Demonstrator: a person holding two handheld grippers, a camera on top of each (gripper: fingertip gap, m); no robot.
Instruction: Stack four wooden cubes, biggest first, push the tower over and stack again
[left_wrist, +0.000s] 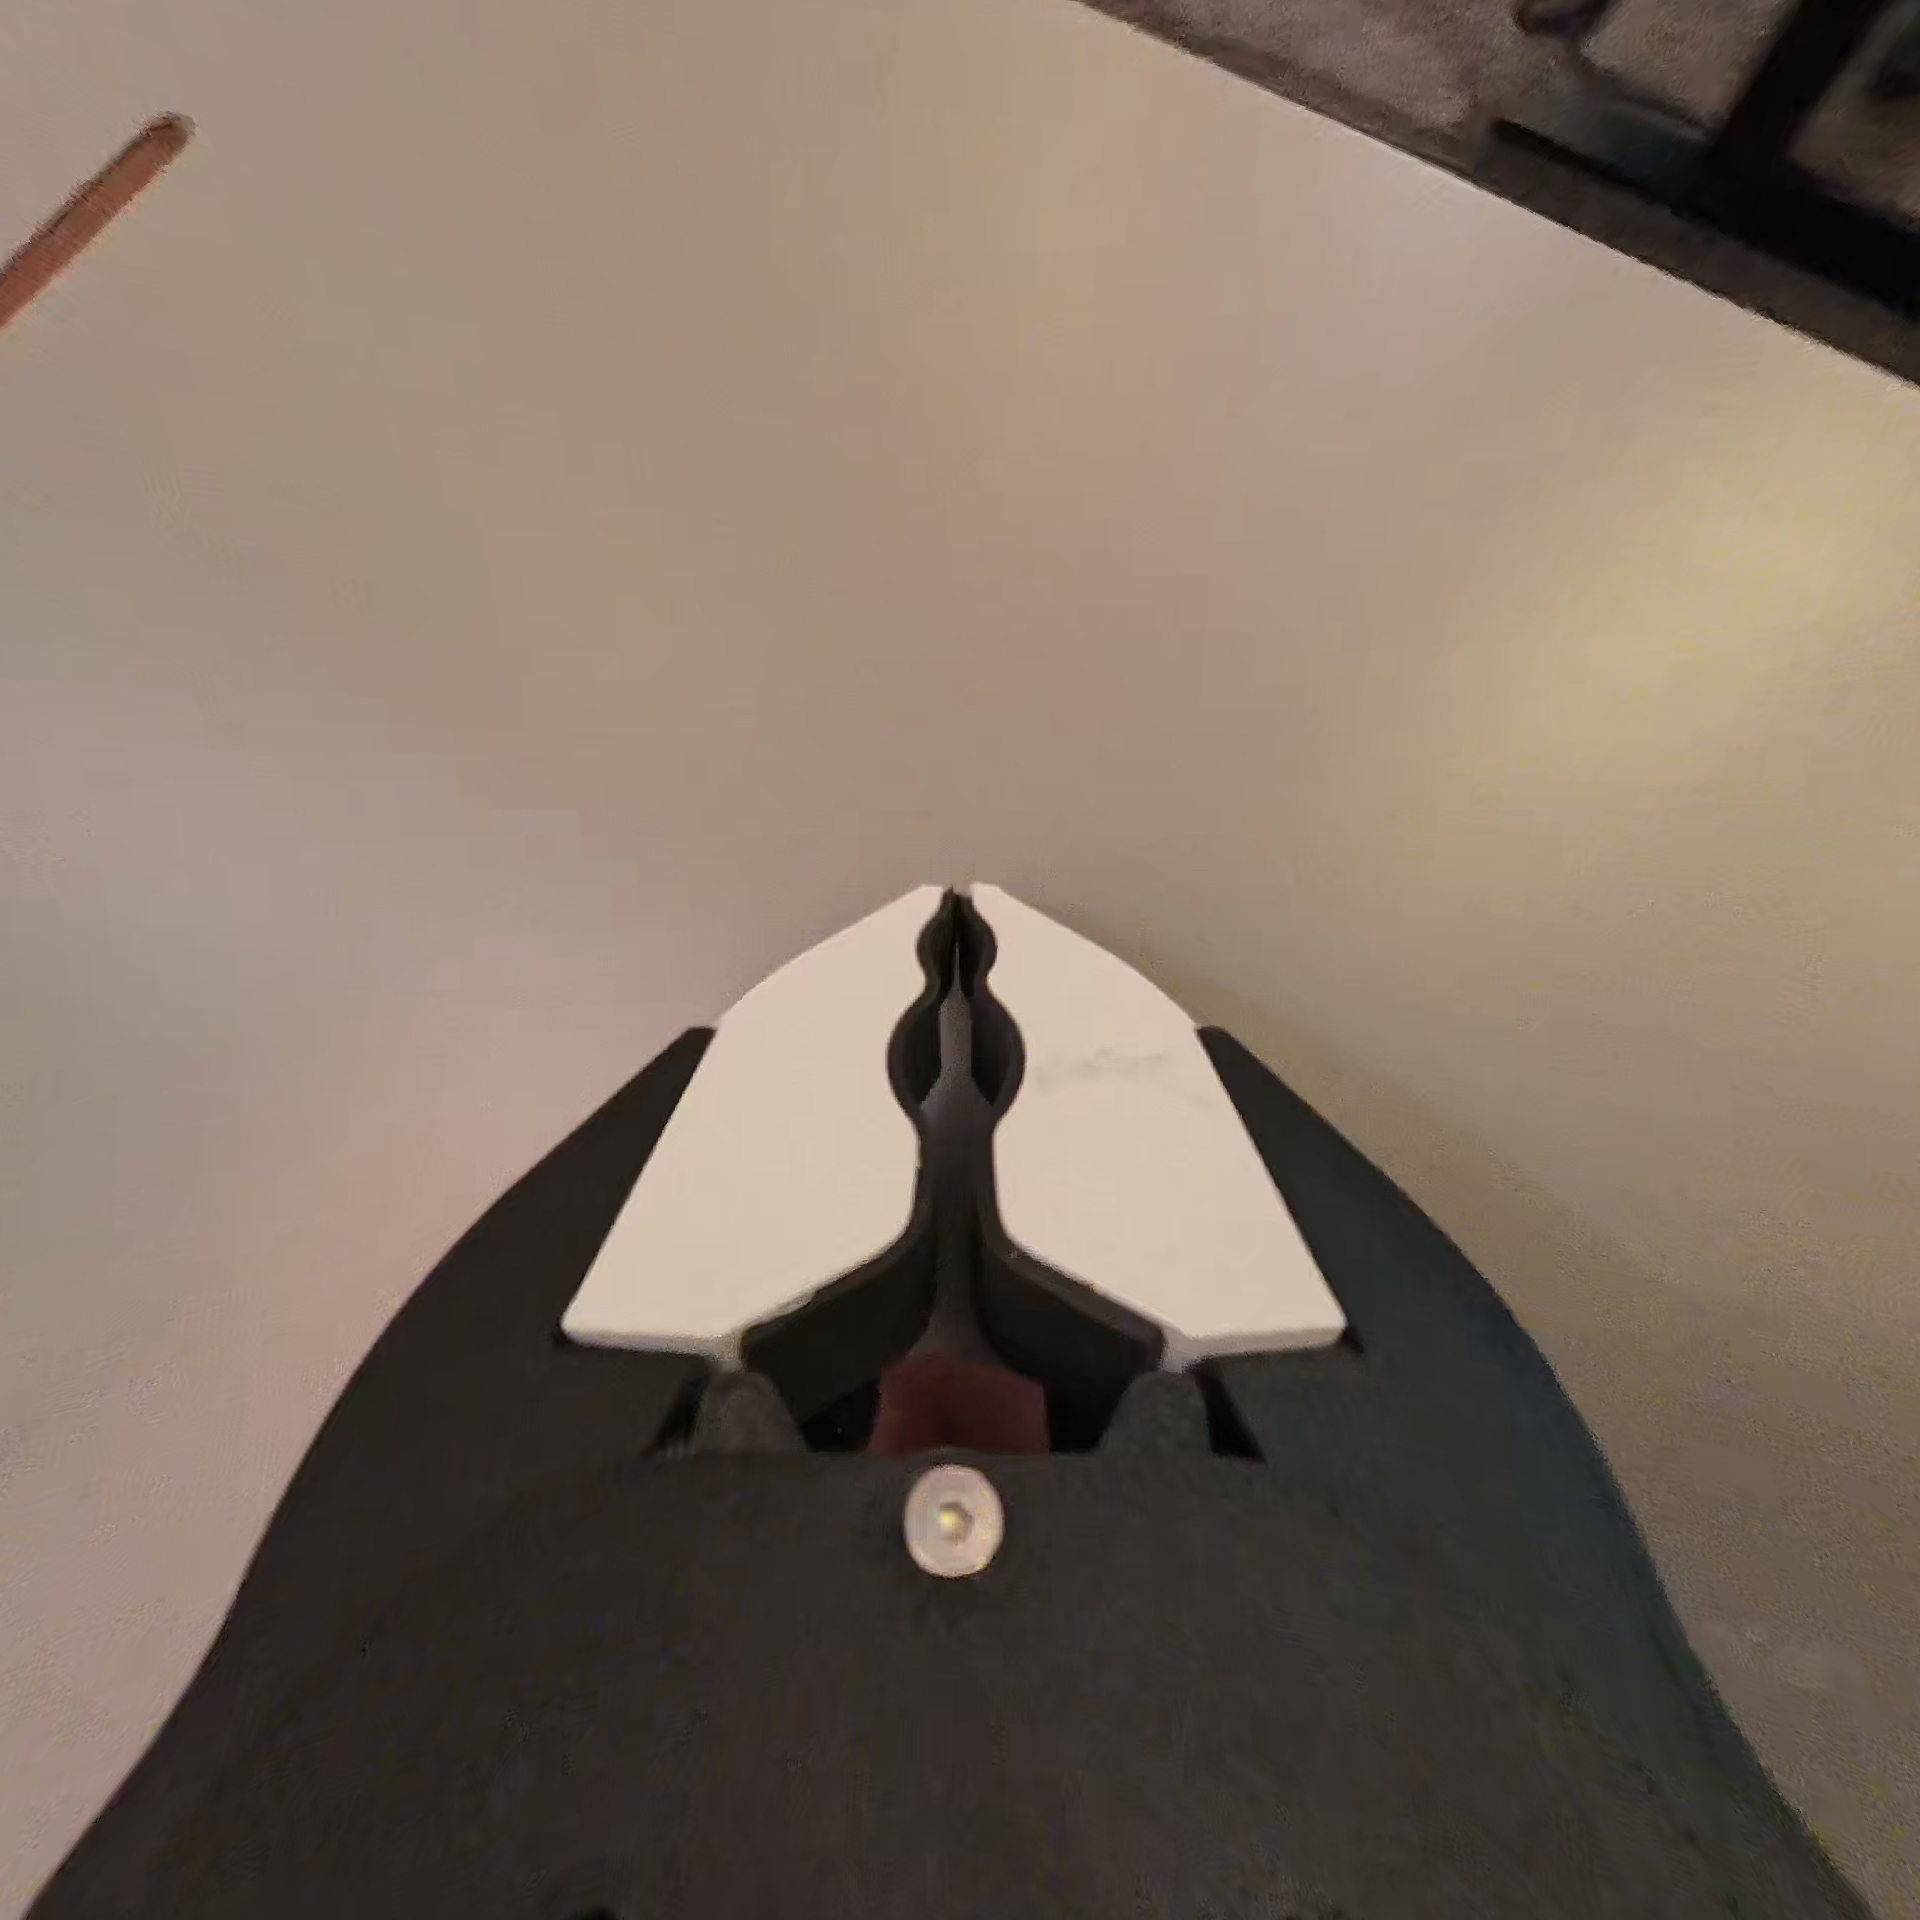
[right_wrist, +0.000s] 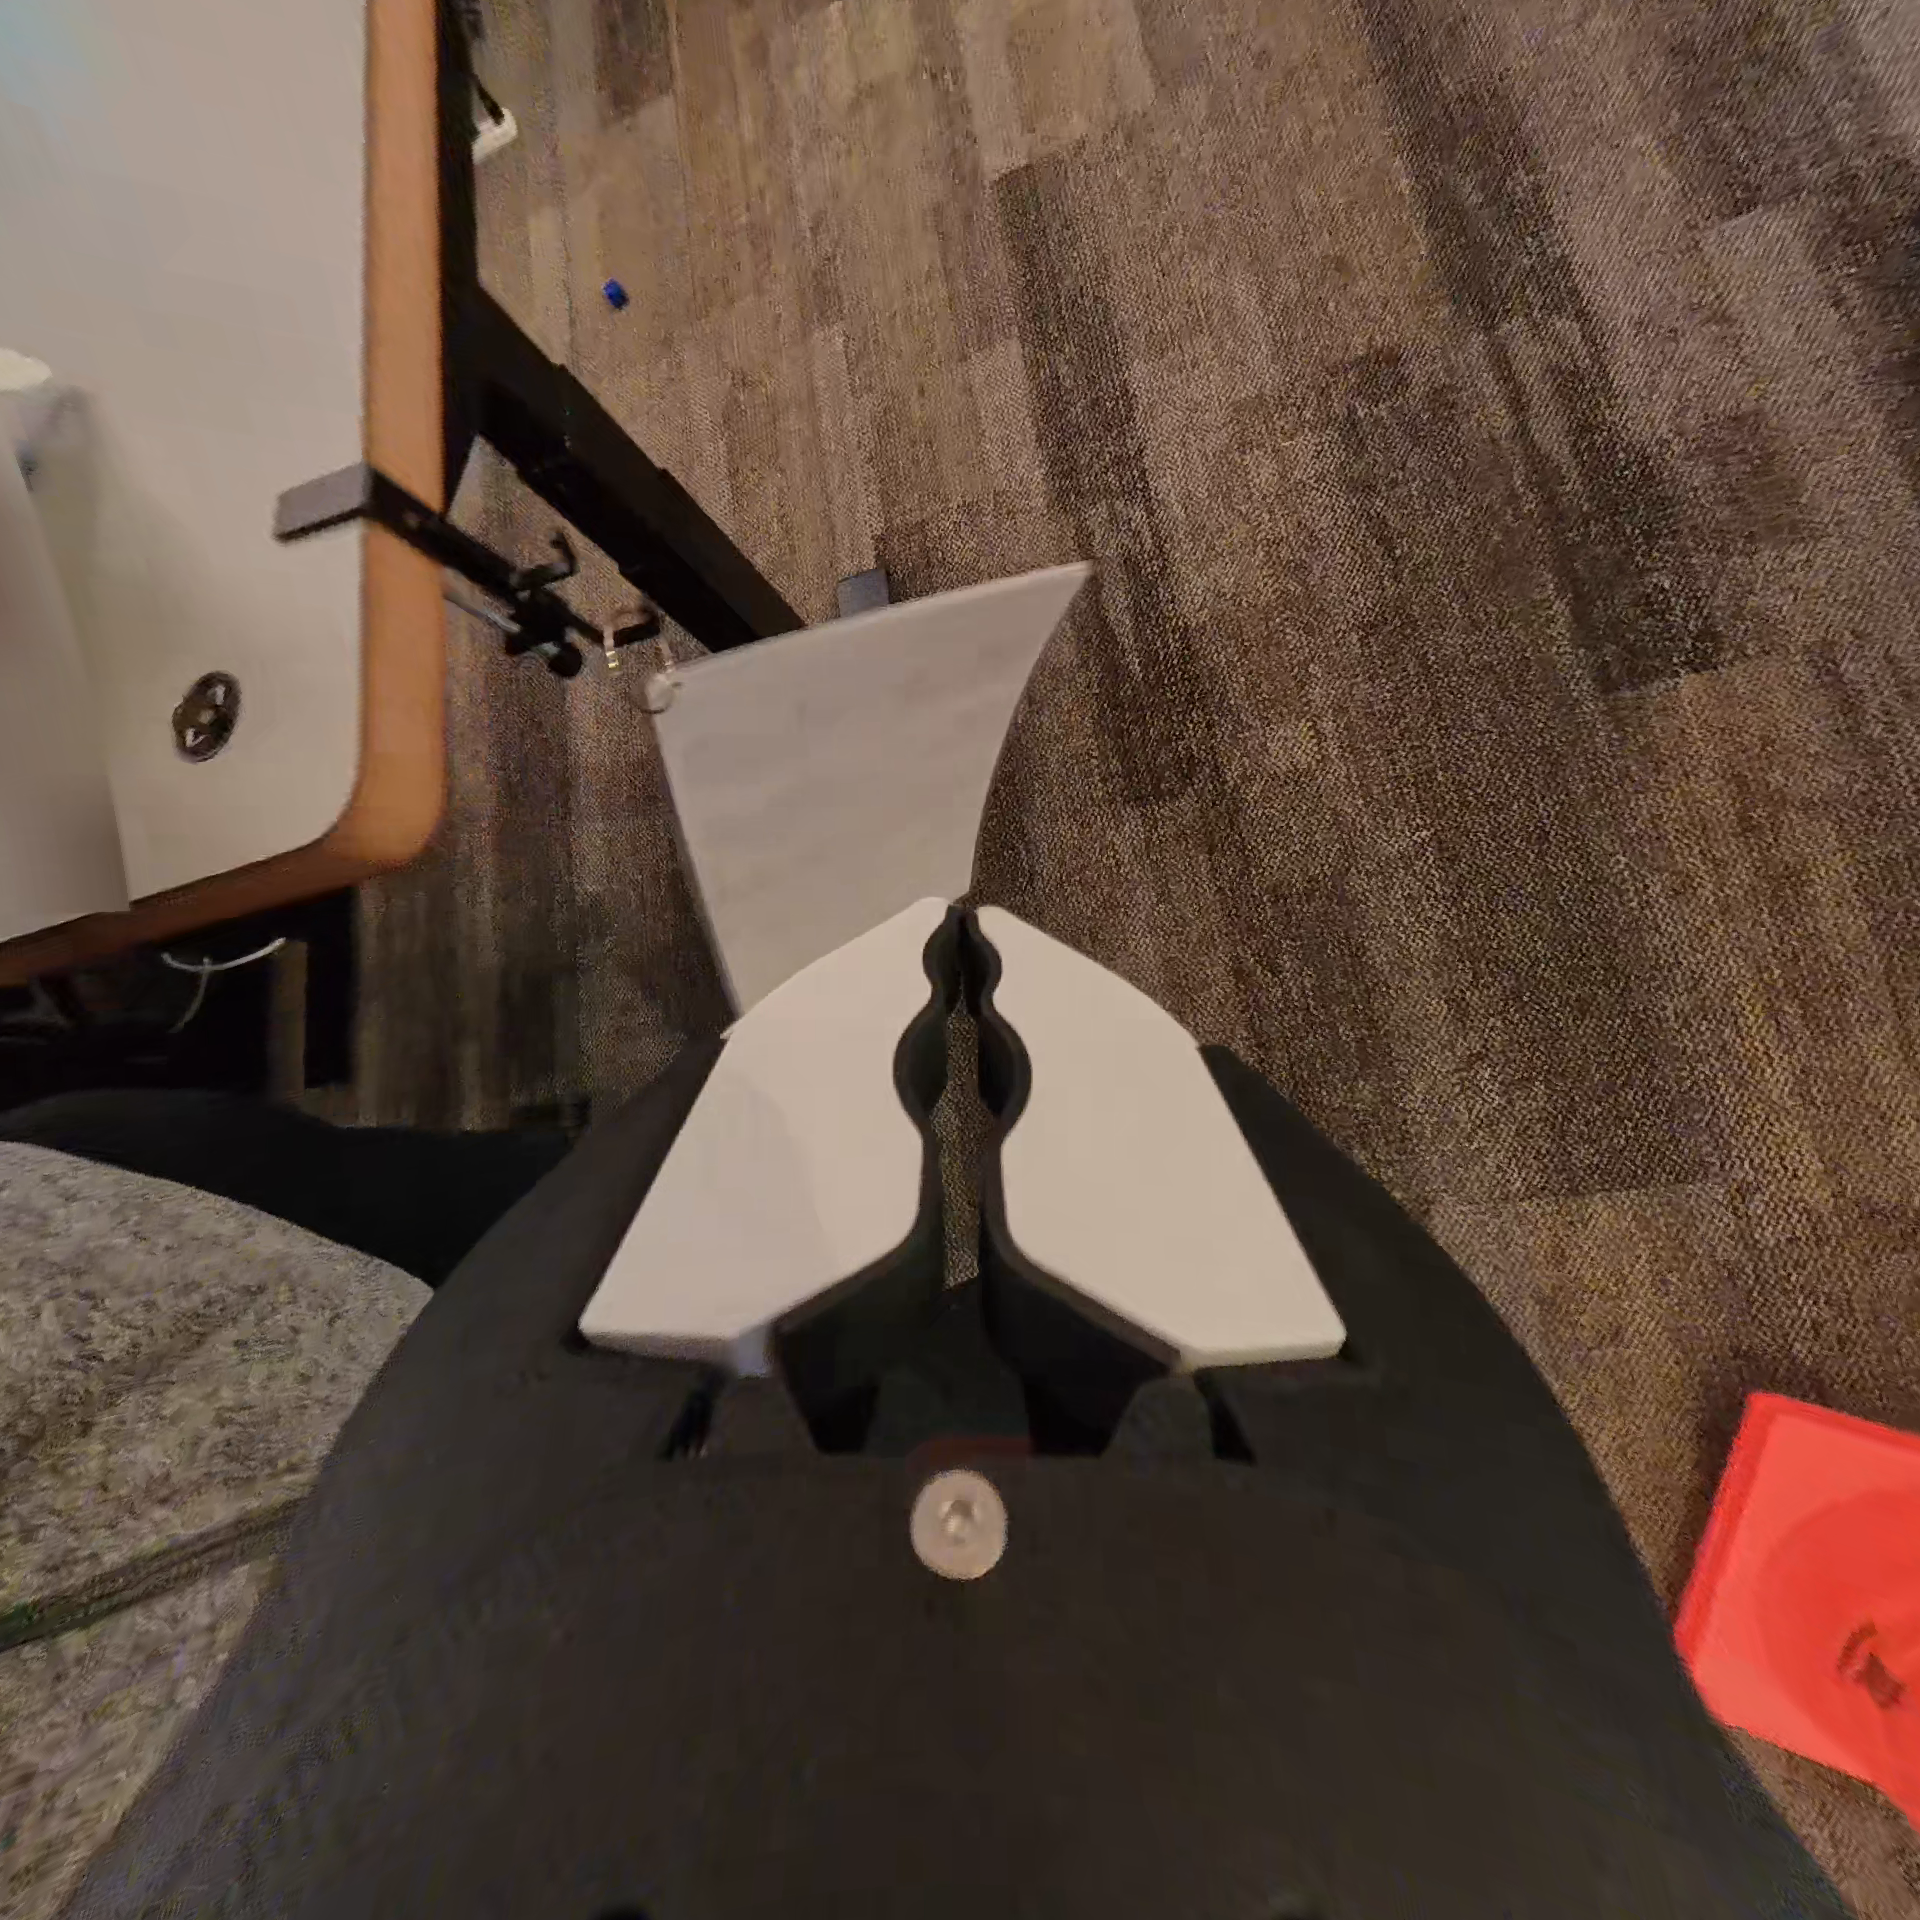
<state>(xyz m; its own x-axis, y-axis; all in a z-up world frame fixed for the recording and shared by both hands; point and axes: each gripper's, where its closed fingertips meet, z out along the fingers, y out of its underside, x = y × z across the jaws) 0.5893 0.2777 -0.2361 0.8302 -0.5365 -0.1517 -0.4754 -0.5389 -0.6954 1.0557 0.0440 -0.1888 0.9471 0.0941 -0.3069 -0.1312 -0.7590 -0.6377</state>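
Observation:
No wooden cube shows in either view. My left gripper (left_wrist: 959, 894) is shut, its white fingers (left_wrist: 831, 1122) pressed tip to tip with nothing between them, above a bare white table top (left_wrist: 727, 520). My right gripper (right_wrist: 961, 914) is also shut with nothing between its white fingers (right_wrist: 1122, 1143). It hangs off the table and points down at the grey-brown carpet floor (right_wrist: 1351, 623).
A thin brown strip (left_wrist: 94, 208) lies at the far left of the left wrist view. The table's far edge and dark floor (left_wrist: 1558, 125) show top right. The right wrist view shows a wood-edged white table corner (right_wrist: 395, 520), black table legs (right_wrist: 603, 457), a white sheet (right_wrist: 852, 748), a red flat object (right_wrist: 1808, 1579) and a grey fabric seat (right_wrist: 156, 1351). The grippers' ends are close to 50 cm from one another.

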